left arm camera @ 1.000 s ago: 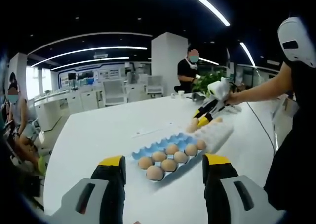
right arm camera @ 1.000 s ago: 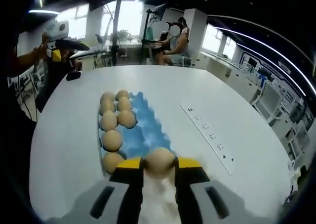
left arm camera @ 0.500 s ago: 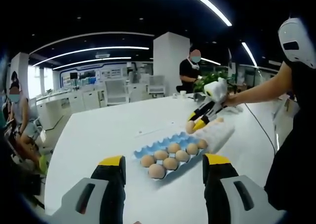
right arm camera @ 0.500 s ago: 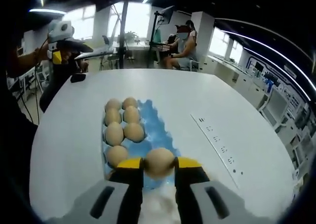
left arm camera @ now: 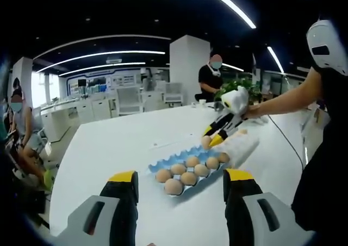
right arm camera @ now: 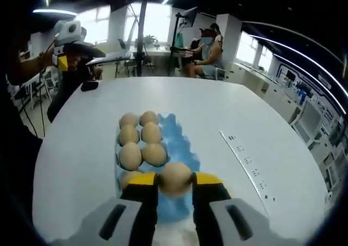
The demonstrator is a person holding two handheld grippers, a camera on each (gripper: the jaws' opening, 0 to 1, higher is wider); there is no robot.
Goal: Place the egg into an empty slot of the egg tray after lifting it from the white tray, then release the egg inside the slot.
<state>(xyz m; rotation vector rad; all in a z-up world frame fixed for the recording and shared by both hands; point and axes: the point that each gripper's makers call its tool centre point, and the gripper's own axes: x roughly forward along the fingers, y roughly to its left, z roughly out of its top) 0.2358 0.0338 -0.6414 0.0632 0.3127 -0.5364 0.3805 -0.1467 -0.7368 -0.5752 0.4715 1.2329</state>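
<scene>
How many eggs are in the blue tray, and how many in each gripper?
Eggs in the blue egg tray: 8, counted in the left gripper view
Egg in the right gripper: 1
Eggs in the left gripper: 0
Total: 9

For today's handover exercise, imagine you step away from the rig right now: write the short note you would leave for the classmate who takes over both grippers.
Right gripper: shut on the egg, held above the near end of the blue egg tray.
Left gripper: open, holding nothing, hanging over the white table short of the tray.
Egg tray: six eggs sit in two rows on one side; the blue slots beside them look free.
White tray: beyond the blue tray's far end in the left gripper view.
Done: egg lifted and carried over the egg tray.
Left: lower it into a free blue slot, then open the right gripper.
</scene>
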